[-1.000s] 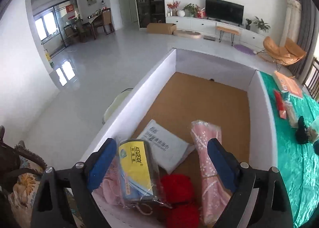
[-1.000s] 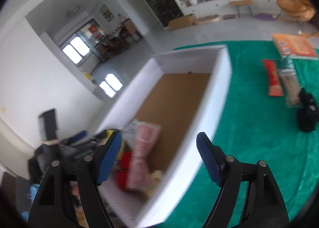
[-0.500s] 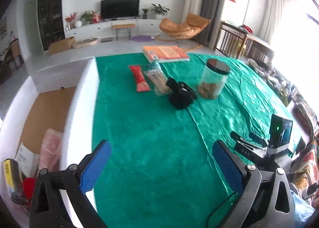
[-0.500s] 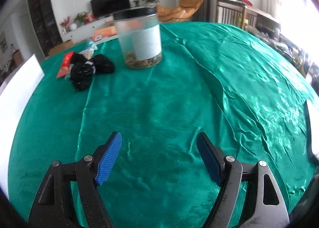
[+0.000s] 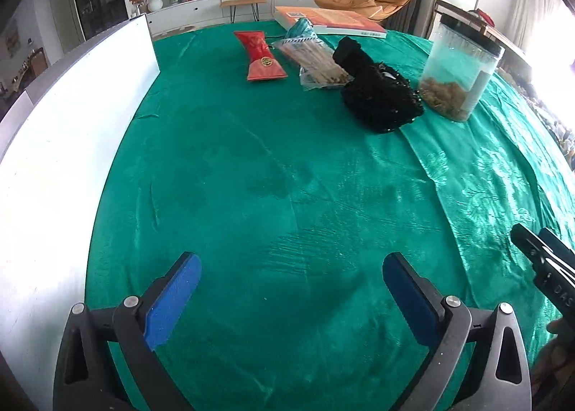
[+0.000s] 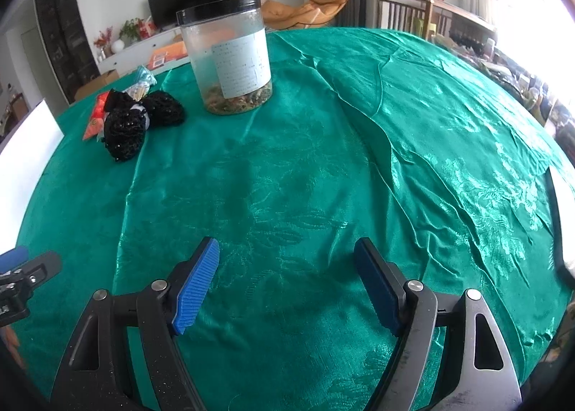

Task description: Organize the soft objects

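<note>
— Where's the soft stuff?
— The black mesh bundle (image 5: 379, 100) lies on the green-covered counter (image 5: 273, 195), just beside the clear jar (image 5: 460, 77), on its left. The red pouch (image 5: 259, 56) and a clear packet of sticks (image 5: 316, 60) lie beyond it, left of the jar.
— And the tongs?
— Left tongs (image 5: 291, 289) and right tongs (image 6: 287, 278) both gape apart, holding nothing, well short of the bundle. A white box wall (image 5: 64, 145) stands far left of the jar.
</note>
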`<state>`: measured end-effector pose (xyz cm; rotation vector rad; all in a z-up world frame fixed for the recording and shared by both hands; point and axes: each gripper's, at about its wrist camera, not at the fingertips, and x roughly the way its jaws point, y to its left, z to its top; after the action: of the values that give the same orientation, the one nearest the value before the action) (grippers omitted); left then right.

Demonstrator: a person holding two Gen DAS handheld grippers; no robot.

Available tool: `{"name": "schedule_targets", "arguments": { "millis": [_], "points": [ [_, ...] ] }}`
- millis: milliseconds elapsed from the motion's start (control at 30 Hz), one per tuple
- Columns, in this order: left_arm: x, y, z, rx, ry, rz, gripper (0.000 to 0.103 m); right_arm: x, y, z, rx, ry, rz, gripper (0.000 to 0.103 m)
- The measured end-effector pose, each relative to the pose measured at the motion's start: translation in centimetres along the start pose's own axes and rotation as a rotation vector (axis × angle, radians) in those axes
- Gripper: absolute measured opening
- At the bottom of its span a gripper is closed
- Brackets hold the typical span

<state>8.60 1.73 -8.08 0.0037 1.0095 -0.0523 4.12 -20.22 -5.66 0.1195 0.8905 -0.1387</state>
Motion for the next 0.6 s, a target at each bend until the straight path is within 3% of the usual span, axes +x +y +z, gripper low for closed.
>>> {"name": "schedule_targets", "arguments": {
  "millis": [200,600],
  "points": [
    [0.87,0.21,-0.4,0.022,-0.051,0.016,0.103,0.34,0.55,-0.05,-0.023,0.013,-0.01,0.084],
    [0.87,0.25,-0.3,0.018,-0.051,0.01,0.103,0.4,0.79,-0.12,-0.034,0.02,-0.02,0.085]
  ]
}}
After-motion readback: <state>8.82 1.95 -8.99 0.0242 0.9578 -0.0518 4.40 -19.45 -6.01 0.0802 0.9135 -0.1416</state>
